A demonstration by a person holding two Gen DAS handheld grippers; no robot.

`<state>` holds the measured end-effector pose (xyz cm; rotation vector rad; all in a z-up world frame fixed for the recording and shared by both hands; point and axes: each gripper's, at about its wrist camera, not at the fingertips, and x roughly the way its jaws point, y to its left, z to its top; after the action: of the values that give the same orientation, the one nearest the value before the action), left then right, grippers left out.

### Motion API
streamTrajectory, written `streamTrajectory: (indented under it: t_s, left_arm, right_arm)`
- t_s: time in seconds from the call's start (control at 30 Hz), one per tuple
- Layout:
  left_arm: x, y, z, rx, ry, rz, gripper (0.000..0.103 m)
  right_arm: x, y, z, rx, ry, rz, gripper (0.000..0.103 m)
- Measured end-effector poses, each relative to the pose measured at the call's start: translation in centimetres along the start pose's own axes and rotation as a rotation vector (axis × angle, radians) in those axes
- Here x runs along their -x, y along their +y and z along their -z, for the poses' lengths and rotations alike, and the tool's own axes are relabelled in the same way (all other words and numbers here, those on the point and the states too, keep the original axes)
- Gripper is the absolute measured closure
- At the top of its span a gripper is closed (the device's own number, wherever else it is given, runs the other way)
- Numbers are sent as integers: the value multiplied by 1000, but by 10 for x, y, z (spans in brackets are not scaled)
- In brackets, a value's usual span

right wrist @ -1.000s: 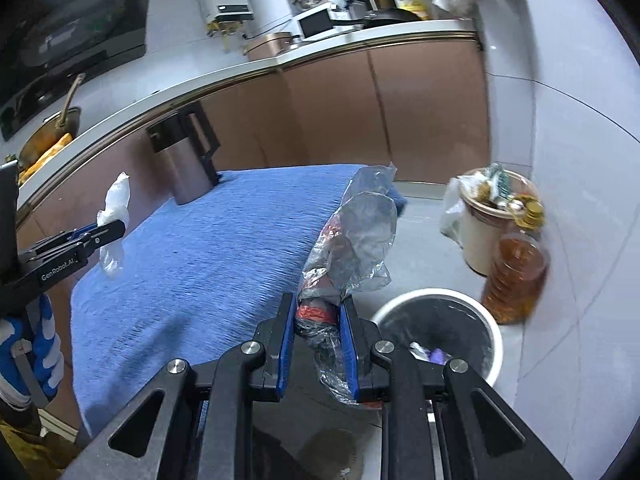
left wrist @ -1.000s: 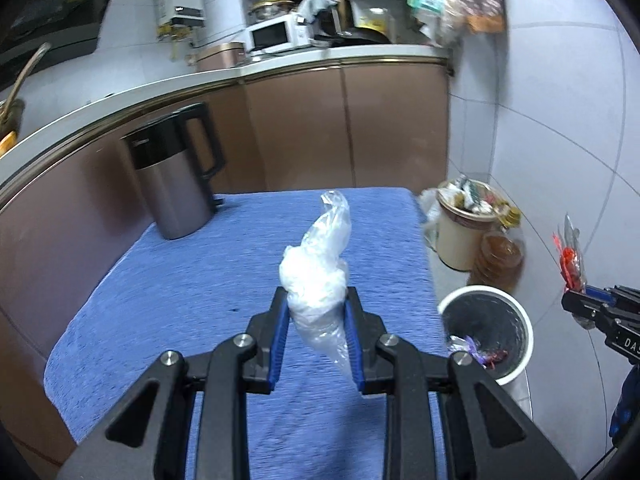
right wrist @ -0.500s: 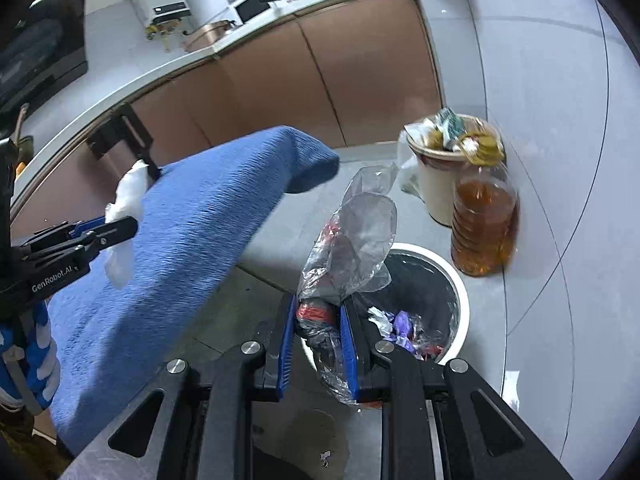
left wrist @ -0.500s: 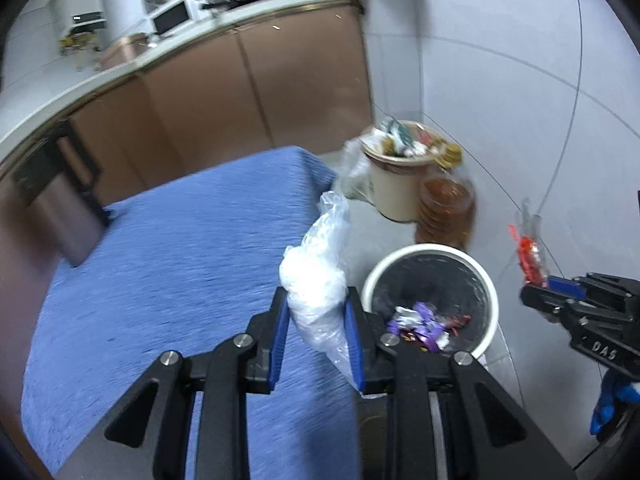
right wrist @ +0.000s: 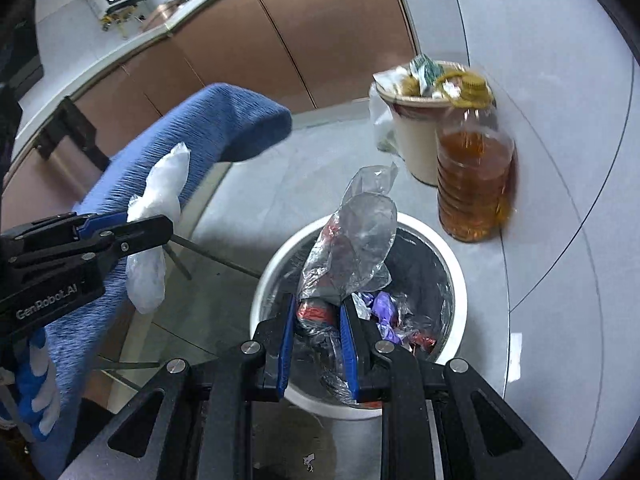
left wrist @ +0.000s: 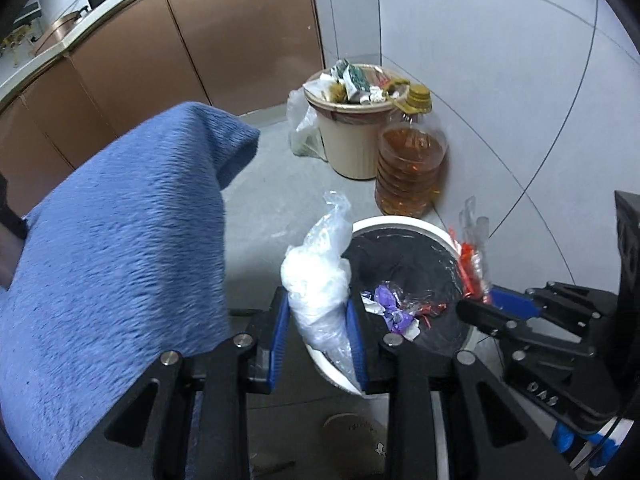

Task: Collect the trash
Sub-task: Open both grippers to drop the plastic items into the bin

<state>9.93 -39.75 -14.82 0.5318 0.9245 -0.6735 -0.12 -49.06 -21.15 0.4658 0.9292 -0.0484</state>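
My left gripper (left wrist: 318, 320) is shut on a crumpled white plastic bag (left wrist: 316, 284) and holds it over the near left rim of a white trash bin (left wrist: 404, 226) with a black liner. The bin holds several wrappers (left wrist: 392, 308). My right gripper (right wrist: 318, 320) is shut on a clear plastic wrapper with red print (right wrist: 348, 240) and holds it above the same bin (right wrist: 456, 276). The right gripper also shows in the left wrist view (left wrist: 476, 304), and the left gripper with its bag shows in the right wrist view (right wrist: 160, 220).
A table with a blue cloth (left wrist: 120, 248) stands left of the bin. A full beige waste bucket (left wrist: 356, 132) and a large bottle of amber oil (left wrist: 408, 168) stand behind the bin against the white tiled wall. Brown cabinets run along the back.
Both grippers have swung right, off the blue table, and come down over the white bin. Each still holds its piece of trash.
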Motion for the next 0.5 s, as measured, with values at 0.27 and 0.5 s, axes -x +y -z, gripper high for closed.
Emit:
streamTrajectory:
  t_s: [0.27,0.5]
  left_arm:
    - [-32,0,-8,47,57,106,63]
    - [-31,0,-11,81,41,166,50]
  right_arm:
    - [-40,-17,-6,-16,56,62,80]
    - [-49,-26,-1,-38,76,108,58]
